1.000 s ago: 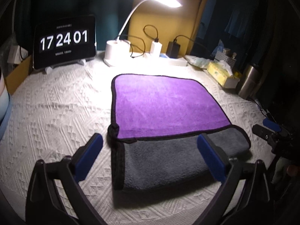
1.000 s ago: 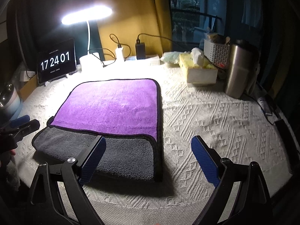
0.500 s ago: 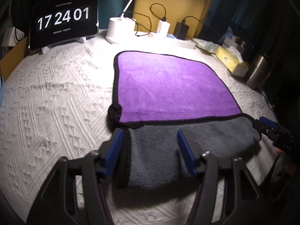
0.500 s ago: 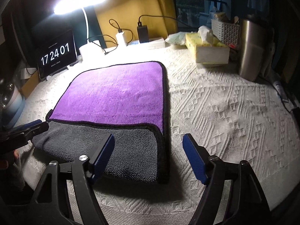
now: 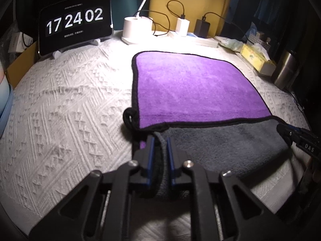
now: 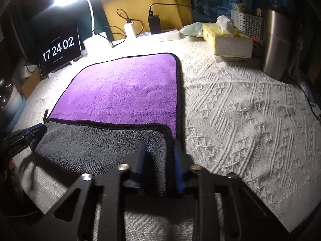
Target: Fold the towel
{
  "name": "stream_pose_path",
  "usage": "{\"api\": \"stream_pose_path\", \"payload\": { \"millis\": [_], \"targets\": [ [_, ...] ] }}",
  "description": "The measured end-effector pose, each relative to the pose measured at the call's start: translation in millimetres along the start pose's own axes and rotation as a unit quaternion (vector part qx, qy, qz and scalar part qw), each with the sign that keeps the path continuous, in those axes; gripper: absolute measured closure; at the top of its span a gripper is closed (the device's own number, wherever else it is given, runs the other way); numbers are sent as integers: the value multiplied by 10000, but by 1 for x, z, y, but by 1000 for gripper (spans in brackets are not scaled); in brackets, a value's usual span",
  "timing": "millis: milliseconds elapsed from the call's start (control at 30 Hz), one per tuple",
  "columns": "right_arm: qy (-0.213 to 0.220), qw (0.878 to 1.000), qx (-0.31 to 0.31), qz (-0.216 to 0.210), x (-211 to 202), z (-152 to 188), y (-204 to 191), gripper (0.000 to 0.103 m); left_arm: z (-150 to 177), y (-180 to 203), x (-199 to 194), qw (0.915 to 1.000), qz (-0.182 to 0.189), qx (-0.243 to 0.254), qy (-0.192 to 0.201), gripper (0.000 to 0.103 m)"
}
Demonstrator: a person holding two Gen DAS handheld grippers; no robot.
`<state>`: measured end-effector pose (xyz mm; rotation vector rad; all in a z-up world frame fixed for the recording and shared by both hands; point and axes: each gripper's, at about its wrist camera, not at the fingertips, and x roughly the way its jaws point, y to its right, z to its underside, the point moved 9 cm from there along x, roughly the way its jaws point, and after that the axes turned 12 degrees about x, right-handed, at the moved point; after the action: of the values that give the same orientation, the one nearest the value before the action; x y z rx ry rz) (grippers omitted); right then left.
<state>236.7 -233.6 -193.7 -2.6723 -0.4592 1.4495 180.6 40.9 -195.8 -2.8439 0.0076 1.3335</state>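
Fingers: left gripper pinches the near left corner of the towel; right gripper pinches the near right corner. Towel: on the table, near grey band already turned over the purple. Advice: lift both corners level, carry evenly to far edge.

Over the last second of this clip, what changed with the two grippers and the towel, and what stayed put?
Both grippers went from wide open to closed on the near grey fold of the towel: the left gripper at its left corner, the right gripper at its right corner. The clock ticked from 17 24 01 to 02. The towel lies flat as before; lamp base and tissue box unmoved.
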Motion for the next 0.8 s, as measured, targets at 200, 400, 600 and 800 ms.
{"api": "stream_pose_path", "payload": {
  "millis": [200, 400, 600, 800],
  "targets": [
    [227, 9995, -235, 43, -11, -6, -2, 97, -6, 4, -9, 9999, 25, 38, 152, 94],
    [417, 9986, -305, 74, -24, -13, -5, 97, -13, 1, -20, 9995, -15, -36, 326, 94],
    [613, 9975, -346, 70, -38, -24, -9, 97, -26, -1, -31, 9985, -51, -44, 540, 94],
    [754, 9964, -390, 36, -47, -35, -15, 97, -40, -5, -41, 9972, -87, -51, 738, 94]
  ]
}}
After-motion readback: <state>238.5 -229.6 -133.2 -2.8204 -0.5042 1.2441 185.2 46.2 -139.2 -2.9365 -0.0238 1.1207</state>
